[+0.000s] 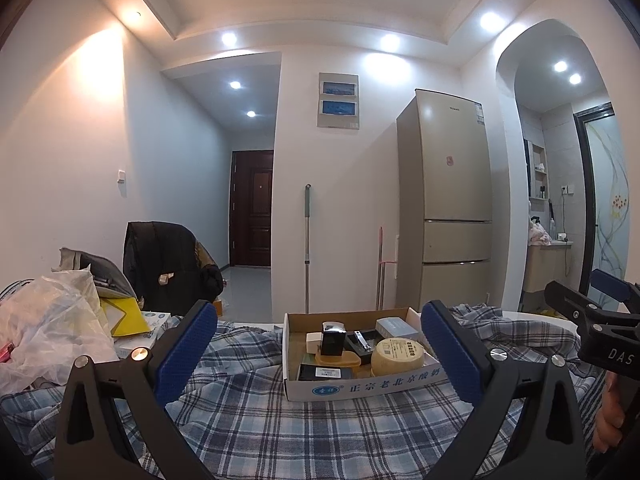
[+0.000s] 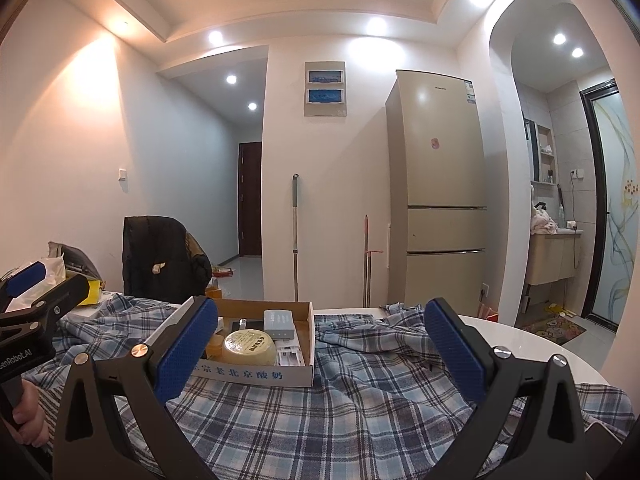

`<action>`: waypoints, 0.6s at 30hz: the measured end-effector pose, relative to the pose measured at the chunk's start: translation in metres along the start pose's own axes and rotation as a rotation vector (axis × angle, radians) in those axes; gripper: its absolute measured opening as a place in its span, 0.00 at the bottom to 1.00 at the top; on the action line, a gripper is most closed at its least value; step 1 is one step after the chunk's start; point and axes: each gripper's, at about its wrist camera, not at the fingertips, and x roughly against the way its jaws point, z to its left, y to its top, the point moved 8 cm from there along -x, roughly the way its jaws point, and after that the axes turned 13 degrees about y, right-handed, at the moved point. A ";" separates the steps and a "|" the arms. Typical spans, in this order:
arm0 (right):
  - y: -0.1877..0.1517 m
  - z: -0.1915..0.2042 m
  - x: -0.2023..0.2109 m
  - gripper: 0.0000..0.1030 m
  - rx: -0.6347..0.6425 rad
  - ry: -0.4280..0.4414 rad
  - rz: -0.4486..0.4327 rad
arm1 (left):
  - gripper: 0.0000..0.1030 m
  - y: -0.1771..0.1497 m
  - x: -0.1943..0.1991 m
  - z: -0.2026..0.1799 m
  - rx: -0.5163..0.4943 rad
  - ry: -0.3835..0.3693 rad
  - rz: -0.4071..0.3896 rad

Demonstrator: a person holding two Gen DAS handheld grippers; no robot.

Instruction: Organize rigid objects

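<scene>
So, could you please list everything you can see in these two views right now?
shallow cardboard box: one, white, on the cloth, centre
round yellow tin: one, inside box, front right
black rectangular lighter: one, upright in box
grey-blue small carton: one, box rear
blue plaid cloth: one, covering table
beige refrigerator: one, back wall
clear plastic bag: one, far left
left gripper: blue pads, open
right gripper: blue pads, open

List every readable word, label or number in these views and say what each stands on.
"正宗老北京酸奶": front wall of the cardboard box.
"DAS": body of the right gripper, seen from the left wrist.
"enRobot.AI", cut off at the edge: body of the left gripper, seen from the right wrist.
Too small or blurred: round yellow tin label, fridge badge and sticker.
</scene>
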 end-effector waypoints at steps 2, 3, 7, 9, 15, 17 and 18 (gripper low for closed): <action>0.000 0.000 0.000 1.00 0.001 0.000 0.001 | 1.00 0.000 -0.001 0.000 -0.004 0.000 0.002; 0.000 0.000 0.000 1.00 0.001 0.000 0.001 | 1.00 0.000 0.000 0.000 -0.004 -0.002 0.003; -0.001 0.000 -0.001 1.00 0.002 -0.001 0.005 | 1.00 0.001 0.002 -0.001 -0.012 -0.009 0.001; 0.000 0.000 -0.001 1.00 0.002 -0.001 0.004 | 1.00 0.001 0.001 -0.001 -0.011 -0.009 0.002; -0.001 0.000 -0.001 1.00 0.001 -0.004 0.004 | 1.00 0.001 0.001 -0.001 -0.011 -0.008 0.003; -0.001 0.000 -0.001 1.00 0.001 -0.005 0.004 | 1.00 0.001 0.001 -0.001 -0.010 -0.008 0.003; -0.001 0.000 -0.001 1.00 0.000 -0.007 0.004 | 1.00 0.001 0.002 -0.001 -0.010 -0.008 0.002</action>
